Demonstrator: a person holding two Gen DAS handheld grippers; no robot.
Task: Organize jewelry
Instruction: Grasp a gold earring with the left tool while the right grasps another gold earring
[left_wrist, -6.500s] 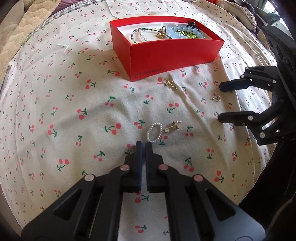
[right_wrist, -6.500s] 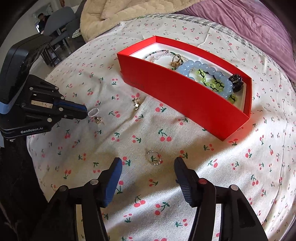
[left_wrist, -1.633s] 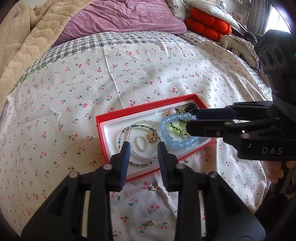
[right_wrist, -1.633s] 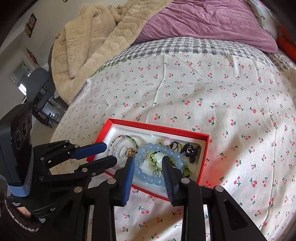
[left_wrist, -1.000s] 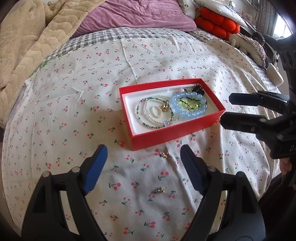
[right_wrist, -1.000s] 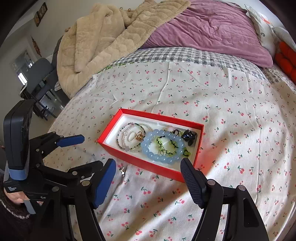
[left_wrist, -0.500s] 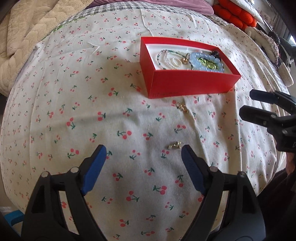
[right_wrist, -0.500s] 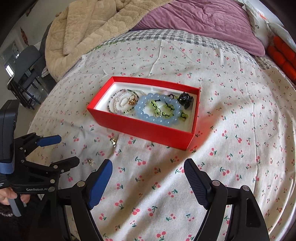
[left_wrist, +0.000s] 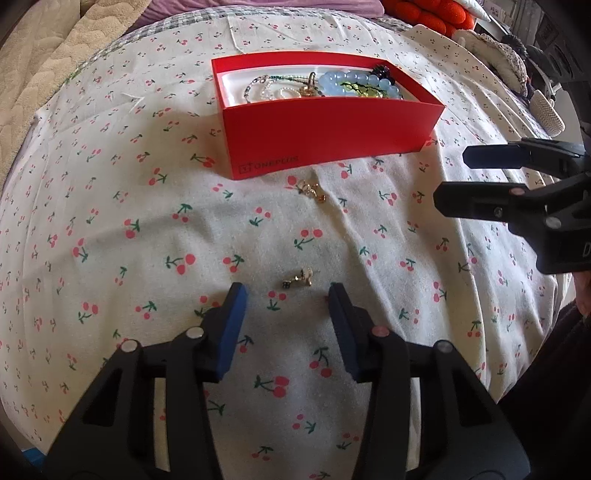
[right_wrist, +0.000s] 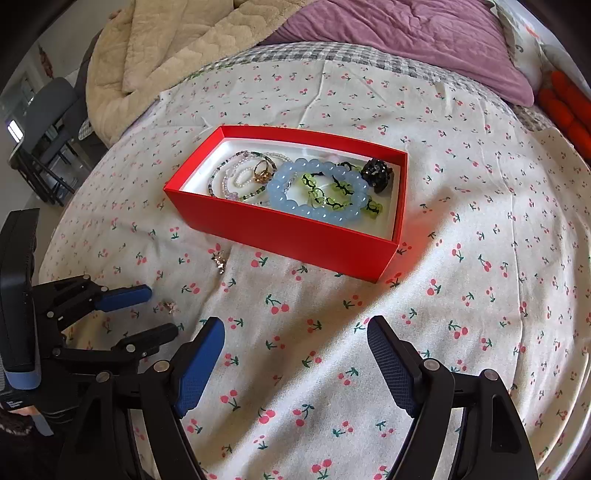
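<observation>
Cherry-print sheet (left_wrist: 110, 221) across the bed, red box (left_wrist: 325, 129) on it, open-topped. Inside the box: pale blue bead bracelet (right_wrist: 314, 188) around a green one, thin beaded necklace (right_wrist: 229, 177), gold ring (right_wrist: 263, 170), small pearl loop, black charm (right_wrist: 376, 173) at the far end. Two loose pieces outside on the cloth: gold earring (left_wrist: 312, 190) just before the box front, second small gold earring (left_wrist: 299, 278) nearer. Left gripper (left_wrist: 288, 295) low over that second earring, fingers partly apart after just closing in, earring lying ahead of the tips, untouched, nothing held. Right gripper (right_wrist: 295, 332) off to the side, spread wide, empty, above bare sheet
</observation>
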